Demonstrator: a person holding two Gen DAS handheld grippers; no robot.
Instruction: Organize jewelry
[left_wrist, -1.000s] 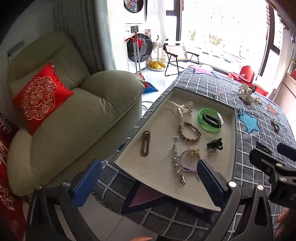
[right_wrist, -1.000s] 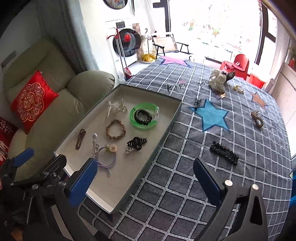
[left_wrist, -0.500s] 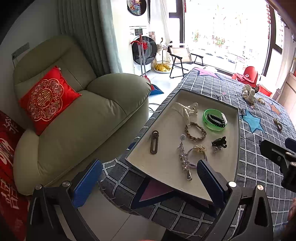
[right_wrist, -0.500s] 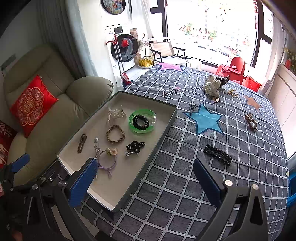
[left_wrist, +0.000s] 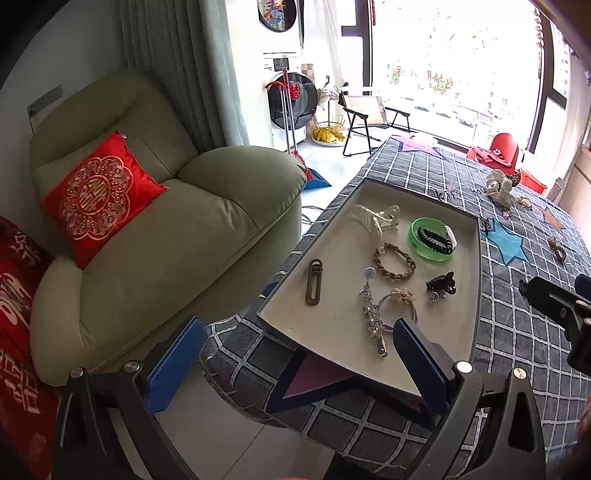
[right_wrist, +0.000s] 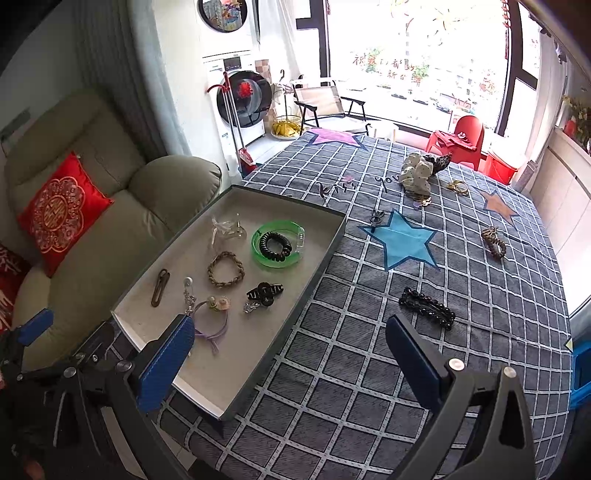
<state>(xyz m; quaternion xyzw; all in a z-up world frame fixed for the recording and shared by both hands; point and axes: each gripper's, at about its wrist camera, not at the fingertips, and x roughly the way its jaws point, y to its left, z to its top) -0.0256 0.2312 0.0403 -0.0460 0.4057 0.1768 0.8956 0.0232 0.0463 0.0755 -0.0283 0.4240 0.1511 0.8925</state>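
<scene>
— So where's the free room?
— Right of the tray (right_wrist: 314, 284), on the checked cloth (right_wrist: 369, 350); a black beaded clip (right_wrist: 426, 308) lies there at about one o'clock from the right gripper (right_wrist: 290, 354). The tray's near corner overhangs the table edge.
— And the tools?
— Both wide apart, holding nothing, touching nothing. The left gripper (left_wrist: 295, 354) hangs off the tray's near corner; a green bangle (left_wrist: 430, 240) sits at its one o'clock, inside the tray.

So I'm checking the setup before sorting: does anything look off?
Yes: the tray juts past the table's near edge at one corner. Several pieces lie outside it, such as the black barrette.
</scene>
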